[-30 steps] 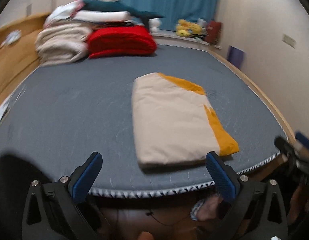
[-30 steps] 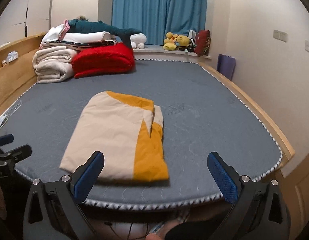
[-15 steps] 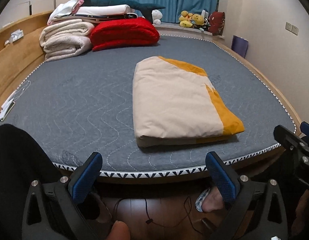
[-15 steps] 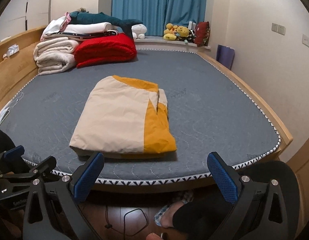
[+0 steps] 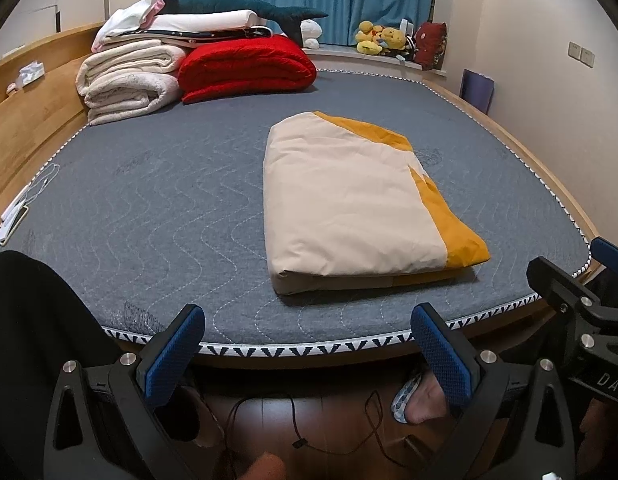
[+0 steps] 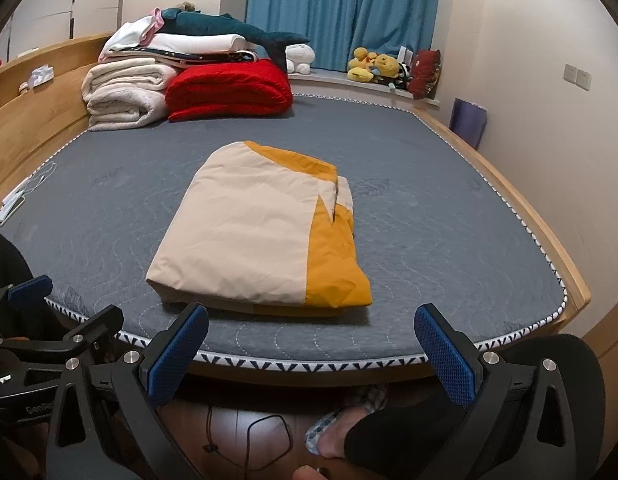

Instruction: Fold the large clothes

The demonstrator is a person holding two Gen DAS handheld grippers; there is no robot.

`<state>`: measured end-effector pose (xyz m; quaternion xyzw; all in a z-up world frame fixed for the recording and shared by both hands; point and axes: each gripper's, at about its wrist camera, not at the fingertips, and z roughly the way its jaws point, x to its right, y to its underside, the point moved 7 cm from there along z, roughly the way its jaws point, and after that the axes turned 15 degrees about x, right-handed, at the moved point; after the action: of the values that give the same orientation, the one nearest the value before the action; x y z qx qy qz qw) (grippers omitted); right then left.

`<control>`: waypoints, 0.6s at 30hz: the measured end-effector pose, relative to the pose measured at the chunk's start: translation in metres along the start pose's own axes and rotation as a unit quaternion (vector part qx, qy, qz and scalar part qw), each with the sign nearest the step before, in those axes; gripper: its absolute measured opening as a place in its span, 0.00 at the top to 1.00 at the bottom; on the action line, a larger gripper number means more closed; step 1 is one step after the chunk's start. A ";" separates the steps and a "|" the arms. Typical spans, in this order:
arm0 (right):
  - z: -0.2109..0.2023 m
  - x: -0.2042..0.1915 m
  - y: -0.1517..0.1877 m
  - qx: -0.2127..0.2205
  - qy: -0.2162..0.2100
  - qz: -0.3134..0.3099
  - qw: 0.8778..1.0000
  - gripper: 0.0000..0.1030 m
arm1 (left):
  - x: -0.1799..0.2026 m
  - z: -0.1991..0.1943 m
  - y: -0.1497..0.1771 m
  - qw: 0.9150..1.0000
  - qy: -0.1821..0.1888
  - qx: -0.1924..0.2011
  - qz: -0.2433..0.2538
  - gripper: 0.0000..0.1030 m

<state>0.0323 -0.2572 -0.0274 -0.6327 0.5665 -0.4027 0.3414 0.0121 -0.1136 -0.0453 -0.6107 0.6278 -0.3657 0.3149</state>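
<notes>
A beige and mustard-yellow garment (image 5: 349, 200) lies folded into a thick rectangle on the grey mattress (image 5: 149, 200); it also shows in the right wrist view (image 6: 261, 232). My left gripper (image 5: 309, 332) is open and empty, held off the bed's near edge, short of the garment. My right gripper (image 6: 311, 334) is open and empty too, also off the near edge. Each gripper shows at the side of the other's view: the right one (image 5: 581, 304) and the left one (image 6: 49, 328).
Folded white blankets (image 5: 125, 84), a red quilt (image 5: 245, 68) and a plush shark (image 5: 245, 4) are stacked at the bed's far left. Plush toys (image 5: 381, 38) sit by the blue curtain. A wooden frame (image 6: 529, 216) rims the bed. A cable (image 5: 301, 428) and feet are on the floor below.
Both grippers have pulled back and down from the bed, away from the folded garment. The garment has stayed in place.
</notes>
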 end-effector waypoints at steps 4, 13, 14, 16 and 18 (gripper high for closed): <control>0.000 -0.001 0.000 -0.001 0.000 -0.001 1.000 0.01 | 0.001 -0.001 0.000 1.000 0.002 0.003 0.003 0.00; 0.000 -0.001 0.000 -0.001 0.001 -0.001 1.000 0.01 | 0.000 0.000 0.000 1.000 0.005 -0.001 0.000 0.00; 0.000 -0.001 0.001 -0.001 0.001 -0.002 1.000 0.01 | 0.000 0.000 0.000 1.000 0.005 -0.001 -0.001 0.00; 0.000 -0.002 0.000 -0.001 0.000 -0.001 1.000 0.01 | 0.000 0.000 0.000 1.000 0.005 -0.002 -0.001 0.00; 0.000 -0.002 0.000 0.000 0.001 -0.001 1.000 0.01 | 0.000 0.000 0.000 1.000 0.005 -0.001 -0.001 0.00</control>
<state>0.0321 -0.2554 -0.0279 -0.6331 0.5663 -0.4035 0.3402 0.0122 -0.1135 -0.0454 -0.6099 0.6292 -0.3684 0.3104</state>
